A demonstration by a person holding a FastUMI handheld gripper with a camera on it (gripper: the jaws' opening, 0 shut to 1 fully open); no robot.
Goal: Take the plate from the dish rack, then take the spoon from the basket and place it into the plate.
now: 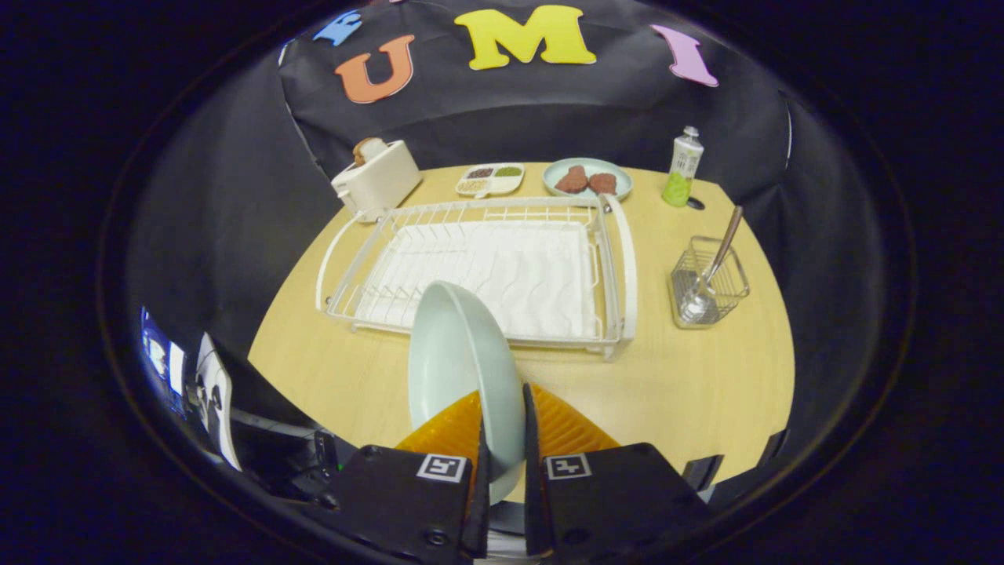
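A pale green plate (459,357) stands on edge between my two fingers, held above the wooden table (674,392) in front of the dish rack. My gripper (502,428) is shut on the plate's rim. The white wire dish rack (486,267) lies beyond the plate, with a white mat inside and no dishes in it. To the right of the rack sits a small clear wire basket (710,286) with a metal spoon (718,255) leaning in it, handle up and to the right.
At the back of the table stand a white toaster (378,179), a divided dish of seeds (490,179), a plate with two pieces of meat (588,179) and a small bottle (684,166). Bare tabletop lies ahead of the fingers, to the right of the plate.
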